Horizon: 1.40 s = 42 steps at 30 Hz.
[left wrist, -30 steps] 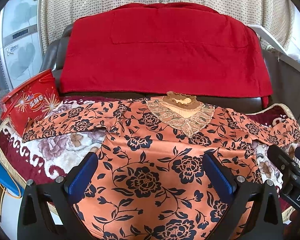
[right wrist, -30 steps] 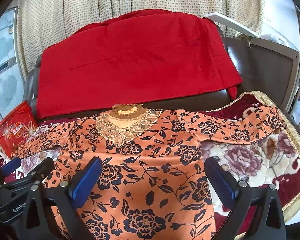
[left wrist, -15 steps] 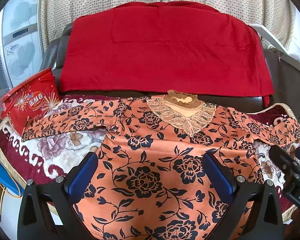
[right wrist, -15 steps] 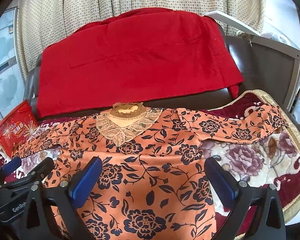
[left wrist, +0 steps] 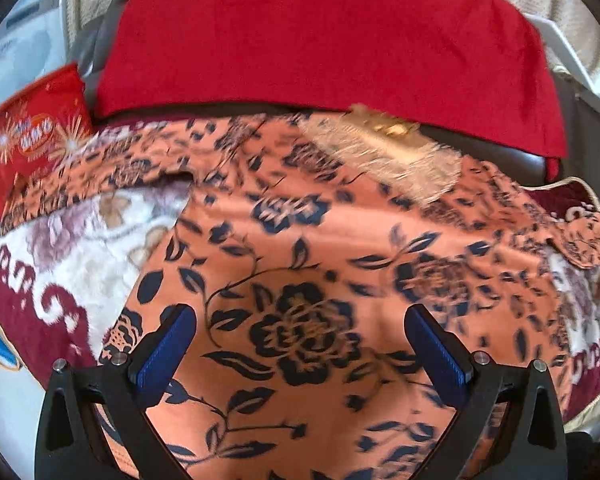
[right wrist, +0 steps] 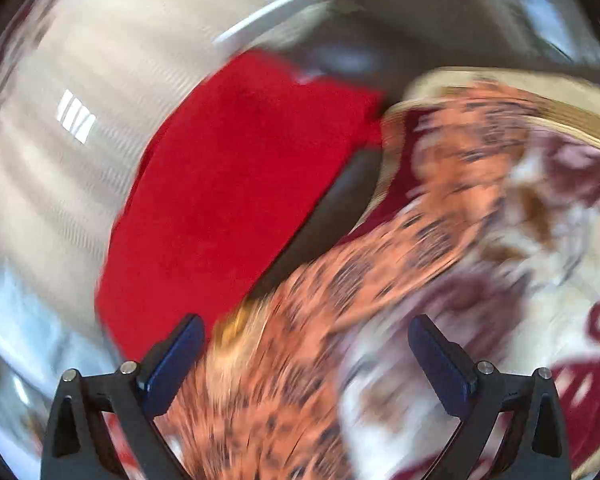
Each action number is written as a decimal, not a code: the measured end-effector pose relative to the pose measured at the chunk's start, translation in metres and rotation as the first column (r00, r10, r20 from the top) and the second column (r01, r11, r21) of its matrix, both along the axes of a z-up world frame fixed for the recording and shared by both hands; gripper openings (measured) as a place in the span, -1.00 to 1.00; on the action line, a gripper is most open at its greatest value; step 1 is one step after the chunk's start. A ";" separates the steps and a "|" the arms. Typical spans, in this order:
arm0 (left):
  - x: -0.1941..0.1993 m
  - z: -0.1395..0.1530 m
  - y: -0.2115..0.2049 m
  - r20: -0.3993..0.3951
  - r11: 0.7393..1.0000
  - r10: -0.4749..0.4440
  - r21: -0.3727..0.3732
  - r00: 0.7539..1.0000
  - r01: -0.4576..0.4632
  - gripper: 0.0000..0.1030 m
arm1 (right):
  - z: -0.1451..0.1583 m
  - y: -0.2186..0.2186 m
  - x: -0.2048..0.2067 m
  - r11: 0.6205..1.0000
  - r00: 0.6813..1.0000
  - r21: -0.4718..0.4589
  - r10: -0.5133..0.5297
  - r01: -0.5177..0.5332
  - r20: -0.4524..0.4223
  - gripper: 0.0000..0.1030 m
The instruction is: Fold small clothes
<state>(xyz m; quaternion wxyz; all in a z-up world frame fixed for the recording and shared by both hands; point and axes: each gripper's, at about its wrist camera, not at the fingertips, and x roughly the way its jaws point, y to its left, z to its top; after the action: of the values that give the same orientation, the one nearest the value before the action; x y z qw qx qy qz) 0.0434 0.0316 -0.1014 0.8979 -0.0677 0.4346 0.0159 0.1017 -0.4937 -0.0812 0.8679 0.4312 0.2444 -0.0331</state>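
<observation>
Fingers first: the left hand-held gripper [left wrist: 300, 344] has its blue pads spread wide and nothing between them, hanging low over the lower middle of the orange floral top [left wrist: 312, 280]. My guess is it's lining up on the body panel or hem for the first fold. The right hand-held gripper [right wrist: 306, 356] is just as wide and empty, but its view is badly smeared, so all I can tell is that it points toward the top's right sleeve [right wrist: 440, 208], probably going for that sleeve to fold it inward.

The top lies flat and face up on a plush flowered blanket [left wrist: 80, 240], both sleeves stretched out sideways, the lace collar [left wrist: 396, 160] at the far edge. Spread like that it looks ready for folding, with no fold made yet.

Off to the far left a red snack tub [left wrist: 32, 140] touches the left sleeve end, which could get in the way. Behind everything a red cloth [left wrist: 320, 40] drapes over a dark seat back, with a dotted curtain [right wrist: 80, 80] beyond.
</observation>
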 end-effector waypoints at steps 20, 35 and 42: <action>0.007 -0.034 0.084 -0.027 0.986 0.148 -0.080 0.989 -0.149 0.99 | 0.040 -0.074 0.127 0.943 0.968 -0.297 -0.202 0.151 -0.152 -0.91; -0.006 -0.020 0.153 -0.039 0.946 0.255 -0.198 0.966 -0.257 0.99 | -0.007 0.374 0.231 0.722 0.819 -0.391 0.537 -0.570 -0.202 0.66; 0.045 0.009 0.119 -0.010 0.962 0.108 -0.250 0.994 -0.107 0.99 | -0.054 0.344 0.174 0.761 0.819 -0.308 0.553 -0.571 -0.151 0.80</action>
<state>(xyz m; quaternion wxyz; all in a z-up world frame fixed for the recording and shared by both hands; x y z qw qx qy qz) 0.0886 0.1507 -0.0920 0.8808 -0.2039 0.4273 0.0096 0.2760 -0.1493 -0.1348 0.8921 0.1810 0.3748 0.1759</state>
